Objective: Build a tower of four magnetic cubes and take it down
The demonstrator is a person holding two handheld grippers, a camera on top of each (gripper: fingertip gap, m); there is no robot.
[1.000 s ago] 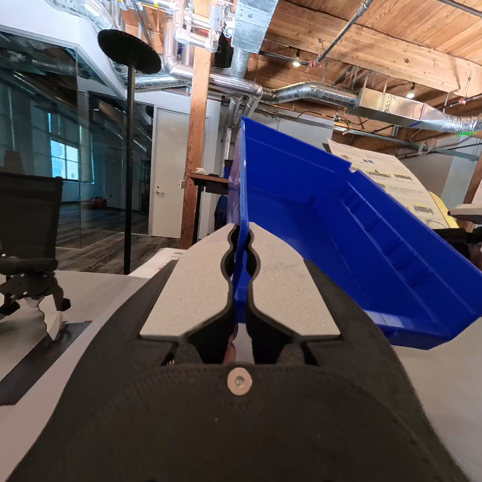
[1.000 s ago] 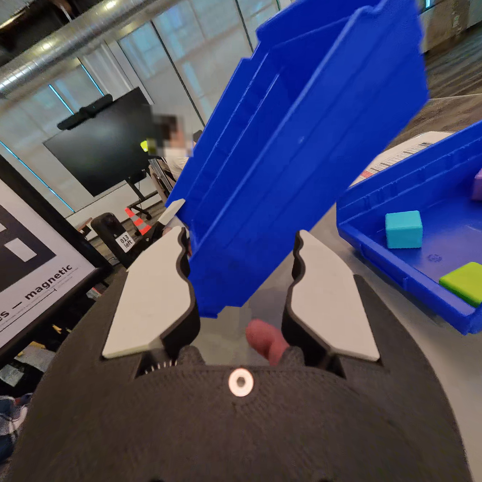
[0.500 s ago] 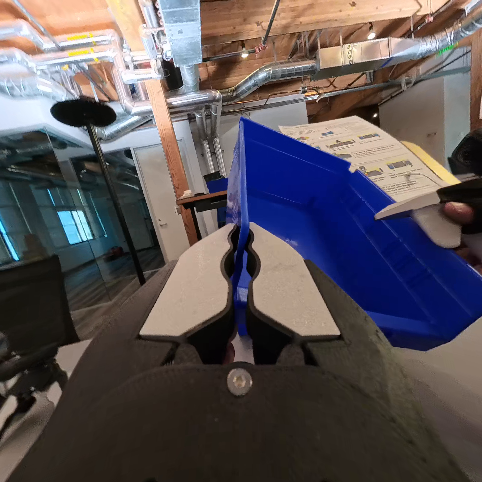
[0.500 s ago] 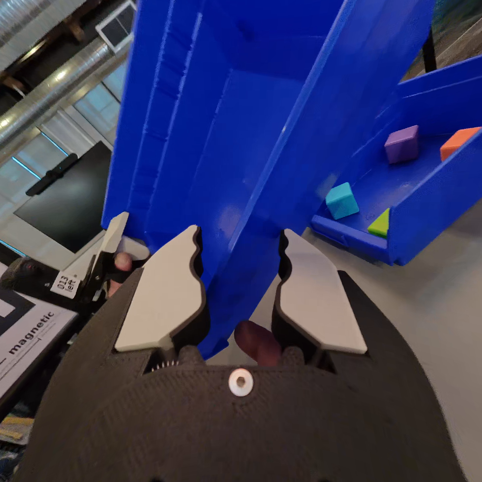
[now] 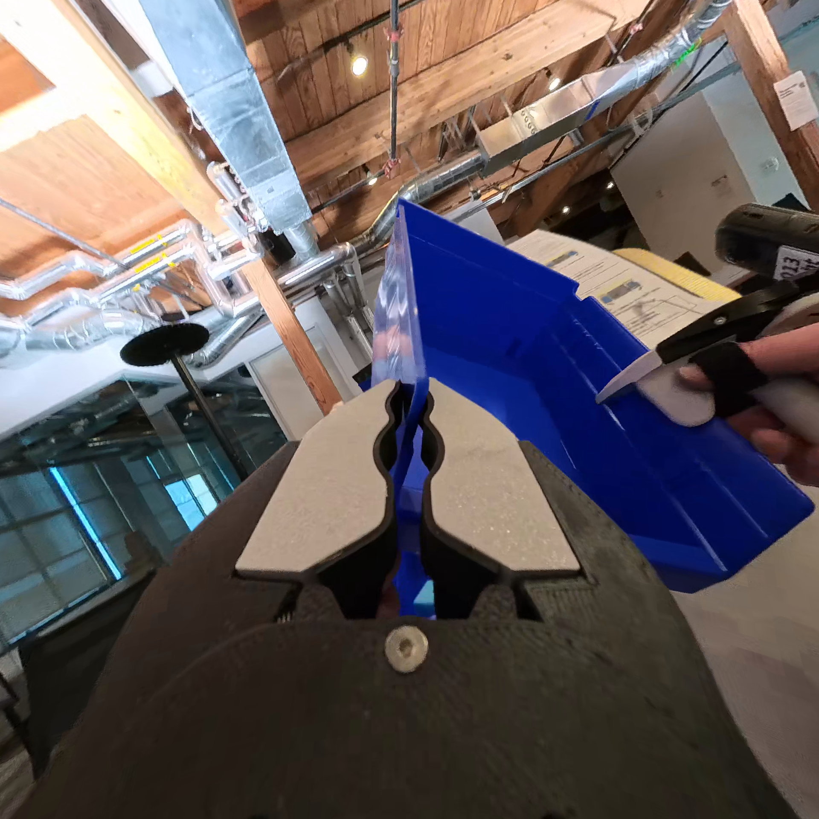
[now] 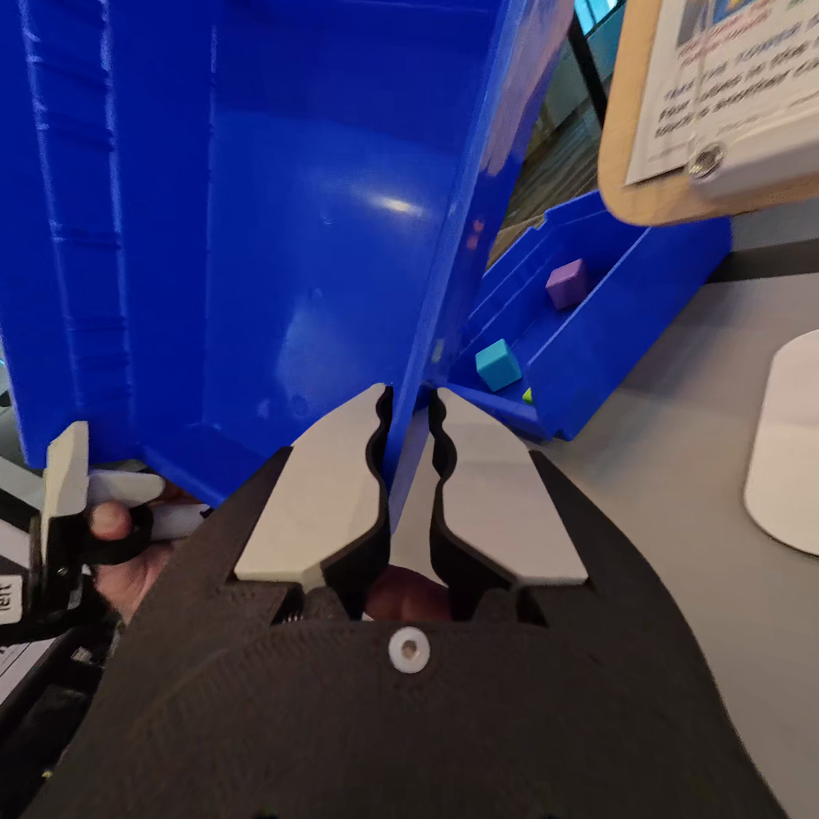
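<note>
An empty blue bin [image 5: 554,399] is held up in the air, tilted, between both grippers. My left gripper [image 5: 412,390] is shut on one of its walls. My right gripper [image 6: 410,392] is shut on the opposite wall of the bin [image 6: 274,266]; it also shows in the left wrist view [image 5: 642,376]. A second blue bin [image 6: 620,337] rests on the table behind and holds a purple cube [image 6: 566,283], a teal cube [image 6: 496,364] and a green cube [image 6: 527,394], mostly hidden. The left gripper shows at the lower left of the right wrist view [image 6: 66,465].
A wooden clipboard with a printed sheet [image 6: 709,111] stands above the second bin. A white rounded object [image 6: 789,443] lies on the grey table [image 6: 664,509] at the right. A black floor lamp [image 5: 186,354] and glass walls stand to the left. The gap from one gripper's tips to the other's is roughly 20 cm.
My right gripper has closed from open onto the bin's wall. The bin has tipped up more steeply, and both views have swung upward with it.
</note>
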